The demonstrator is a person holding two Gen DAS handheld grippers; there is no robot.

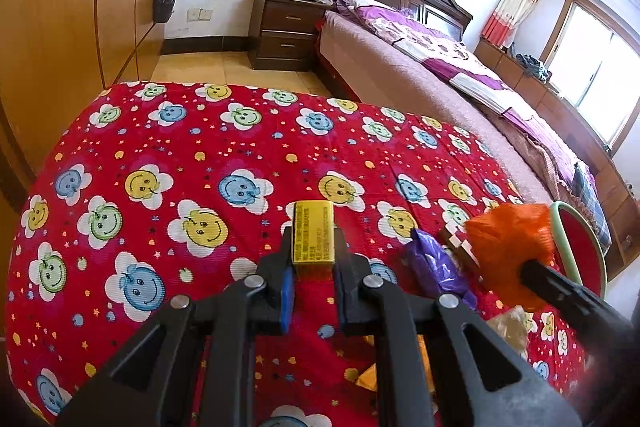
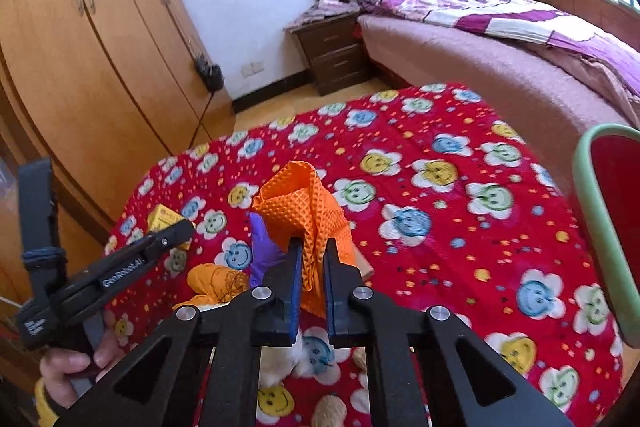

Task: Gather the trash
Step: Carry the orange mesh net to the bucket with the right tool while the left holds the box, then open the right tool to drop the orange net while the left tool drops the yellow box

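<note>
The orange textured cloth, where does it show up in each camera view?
Left wrist view: orange cloth at right of centre, gripped by the right gripper.
Right wrist view: orange cloth at centre, bunched between that gripper's fingers.
Shared landmark: the purple wrapper beside it.

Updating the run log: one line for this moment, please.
left tongs: shut on yellow box | right tongs: shut on orange cloth | red bin: right, nothing dropped yet
</note>
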